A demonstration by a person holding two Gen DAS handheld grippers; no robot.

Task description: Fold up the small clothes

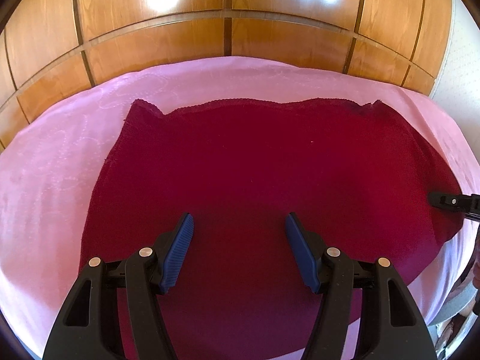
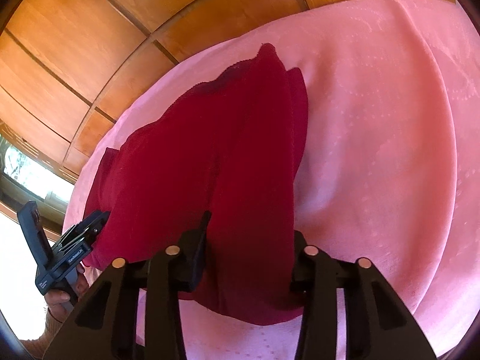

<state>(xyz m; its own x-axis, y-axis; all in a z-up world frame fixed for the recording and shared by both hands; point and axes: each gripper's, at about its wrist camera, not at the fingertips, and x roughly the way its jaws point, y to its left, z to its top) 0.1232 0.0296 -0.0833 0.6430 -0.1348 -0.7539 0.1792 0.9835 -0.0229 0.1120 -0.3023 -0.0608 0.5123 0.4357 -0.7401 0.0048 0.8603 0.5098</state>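
A dark red garment lies spread flat on a pink tablecloth. My left gripper is open, its blue pads just above the cloth near its front middle, holding nothing. In the right wrist view the same garment runs away from the camera and a fold of it bulges up between my right gripper's open jaws, hiding the right fingertip. The right gripper also shows at the right edge of the left wrist view, at the garment's right edge. The left gripper shows at the lower left of the right wrist view.
Wooden wall panels stand behind the table. The pink tablecloth stretches wide to the right of the garment. A bright window is at the far left of the right wrist view.
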